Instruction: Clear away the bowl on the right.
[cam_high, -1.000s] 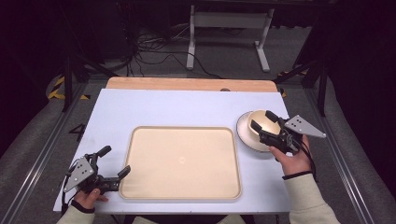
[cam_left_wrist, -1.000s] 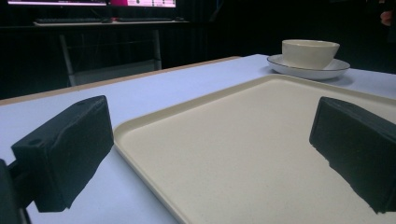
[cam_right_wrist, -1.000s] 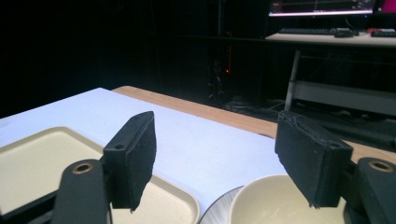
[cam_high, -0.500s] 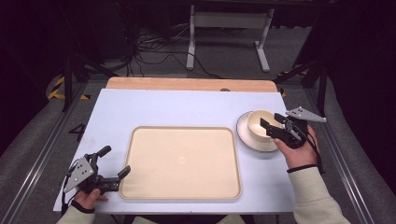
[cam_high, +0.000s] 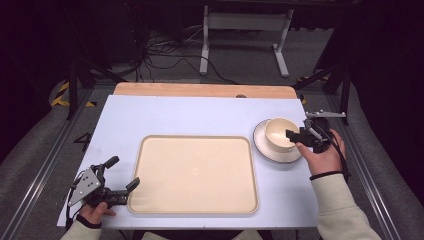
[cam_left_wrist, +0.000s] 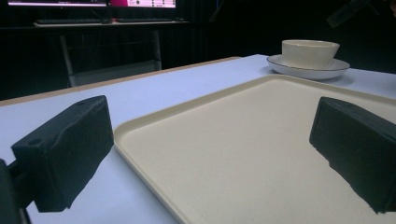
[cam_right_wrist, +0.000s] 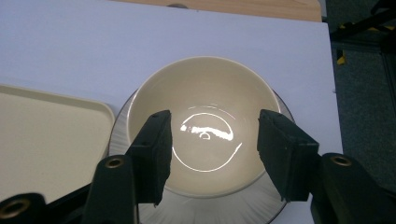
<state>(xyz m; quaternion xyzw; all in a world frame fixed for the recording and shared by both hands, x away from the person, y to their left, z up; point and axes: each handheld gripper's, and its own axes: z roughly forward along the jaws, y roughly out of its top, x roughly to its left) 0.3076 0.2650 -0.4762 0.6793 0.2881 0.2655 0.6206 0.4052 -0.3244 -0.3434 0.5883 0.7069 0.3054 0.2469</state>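
On the right side of the desk, a cream bowl sits upright in the middle of a white saucer with a dark rim, just beside the right edge of the large cream tray that lies flat in the middle of the desk. The right claw comes in from the right, held in the person's right hand, and hangs above the right part of the bowl. In the right gripper view its two black jaws stand apart over the open mouth of the bowl, one over the inner left wall and one over the inner right wall, with the glossy bottom of the bowl visible between them; they have just been closing, yet the pads press on nothing, and whether either one touches the bowl's wall cannot be told. The saucer shows below and around the bowl, and a corner of the tray lies to the left. At the near left corner of the desk the left claw rests low in the left hand, its jaws wide apart and holding nothing, pointing at the tray's near left corner. In the left gripper view one jaw sits over the blue desk surface and the other over the tray, with the bowl and saucer far off at the upper right.
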